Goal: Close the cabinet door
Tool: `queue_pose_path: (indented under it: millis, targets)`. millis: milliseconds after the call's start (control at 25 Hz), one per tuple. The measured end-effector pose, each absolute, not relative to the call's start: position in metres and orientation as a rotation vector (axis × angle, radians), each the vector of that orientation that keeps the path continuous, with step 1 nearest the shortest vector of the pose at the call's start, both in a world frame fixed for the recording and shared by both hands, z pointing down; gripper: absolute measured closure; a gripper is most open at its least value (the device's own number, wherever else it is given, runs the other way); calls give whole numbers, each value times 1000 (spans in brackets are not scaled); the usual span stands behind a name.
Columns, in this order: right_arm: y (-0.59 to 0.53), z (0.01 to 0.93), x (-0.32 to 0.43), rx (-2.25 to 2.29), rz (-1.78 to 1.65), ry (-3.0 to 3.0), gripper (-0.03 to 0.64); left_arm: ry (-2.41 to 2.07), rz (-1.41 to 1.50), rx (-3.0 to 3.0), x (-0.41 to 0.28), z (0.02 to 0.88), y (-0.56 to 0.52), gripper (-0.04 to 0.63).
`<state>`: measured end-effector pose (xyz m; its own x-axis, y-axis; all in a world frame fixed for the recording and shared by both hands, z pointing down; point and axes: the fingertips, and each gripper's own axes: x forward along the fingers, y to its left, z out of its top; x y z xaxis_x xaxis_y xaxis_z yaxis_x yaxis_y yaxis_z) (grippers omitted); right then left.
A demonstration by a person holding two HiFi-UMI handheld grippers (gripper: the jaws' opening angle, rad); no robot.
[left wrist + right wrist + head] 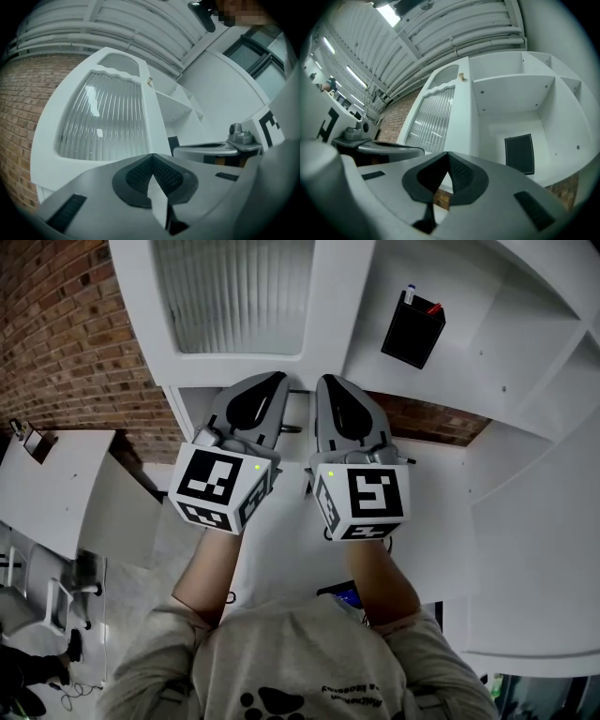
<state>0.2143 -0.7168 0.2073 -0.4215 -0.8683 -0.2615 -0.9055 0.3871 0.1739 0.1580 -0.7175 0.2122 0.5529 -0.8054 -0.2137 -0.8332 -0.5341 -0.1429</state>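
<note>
The white cabinet door (234, 296) with a ribbed glass pane stands swung open, left of the open white cabinet (506, 362). In the left gripper view the door (103, 122) fills the left half, with a small knob (150, 82) near its edge; the right gripper view shows the door (433, 117) and the shelves beside it. My left gripper (275, 381) and right gripper (323, 381) point side by side at the cabinet's lower edge, just under the door. Both are shut with nothing between the jaws, as the closed tips of the left (152, 155) and the right (447, 153) show.
A black box (412, 329) holding pens sits on a cabinet shelf, and shows in the right gripper view too (519, 153). A brick wall (66, 343) runs behind at the left. A white table (56, 493) and chairs stand at the lower left.
</note>
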Motion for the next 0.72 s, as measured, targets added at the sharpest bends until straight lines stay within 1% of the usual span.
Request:
queue_pose_path:
  millis: [720]
  targets:
    - [-636,200,197,-1617,544,2446,598,1410,219,-2529,131,217,-639,588]
